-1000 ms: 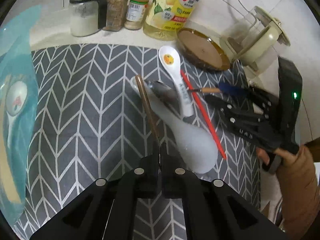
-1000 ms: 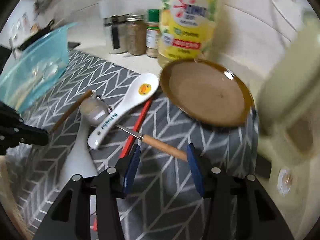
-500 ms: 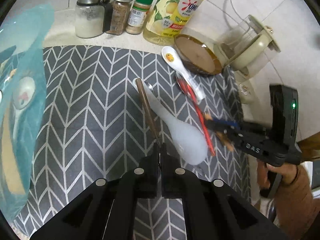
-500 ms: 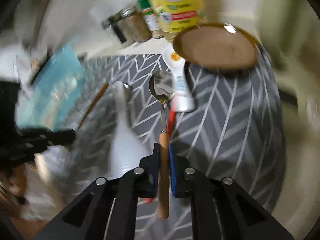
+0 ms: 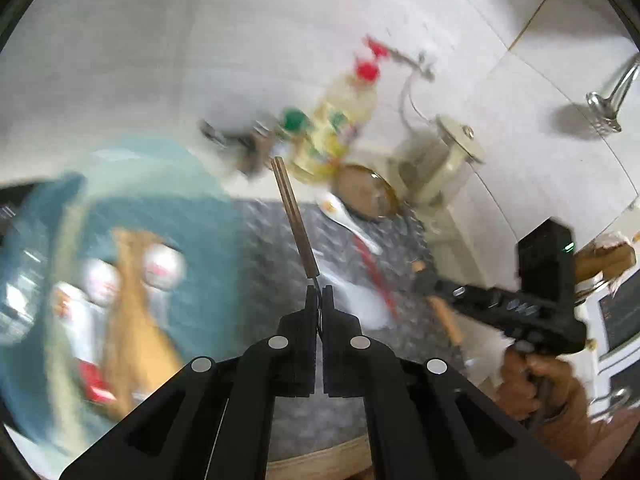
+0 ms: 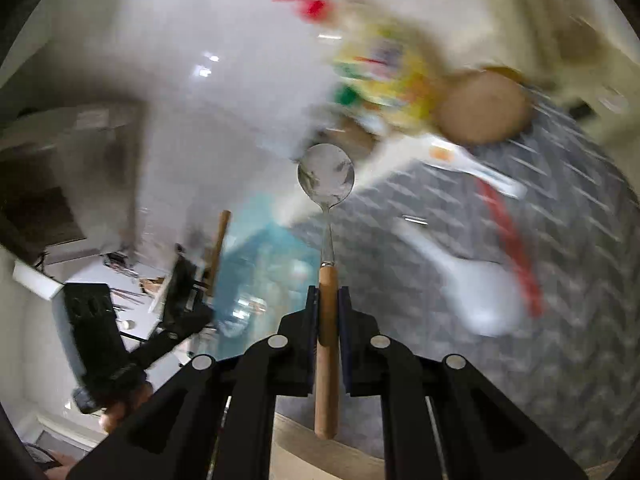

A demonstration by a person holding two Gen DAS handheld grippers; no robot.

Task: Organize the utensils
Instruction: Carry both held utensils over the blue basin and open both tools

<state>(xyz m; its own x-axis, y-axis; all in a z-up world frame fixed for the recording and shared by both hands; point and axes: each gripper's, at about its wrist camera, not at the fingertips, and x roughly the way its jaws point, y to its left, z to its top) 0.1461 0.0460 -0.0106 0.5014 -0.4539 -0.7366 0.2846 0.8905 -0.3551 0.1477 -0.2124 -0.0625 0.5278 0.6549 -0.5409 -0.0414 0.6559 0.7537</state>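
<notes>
Wooden-handled steel spoon (image 6: 327, 280) | clamped lengthwise in right gripper (image 6: 328, 308) | left gripper (image 5: 319, 304) clamps brown-handled utensil (image 5: 295, 220) | teal bin (image 5: 120, 184) left, nearer left gripper

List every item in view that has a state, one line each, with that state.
Left tongs: shut on the wooden-handled utensil.
Wooden-handled utensil: gripped at its metal neck, handle pointing away, lifted.
Right tongs: shut on the metal spoon.
Metal spoon: held by its wooden handle, bowl forward, lifted.
White ceramic spoon: lying on the grey mat.
Red chopstick: lying on the mat.
Teal bin: open, utensils inside.
</notes>
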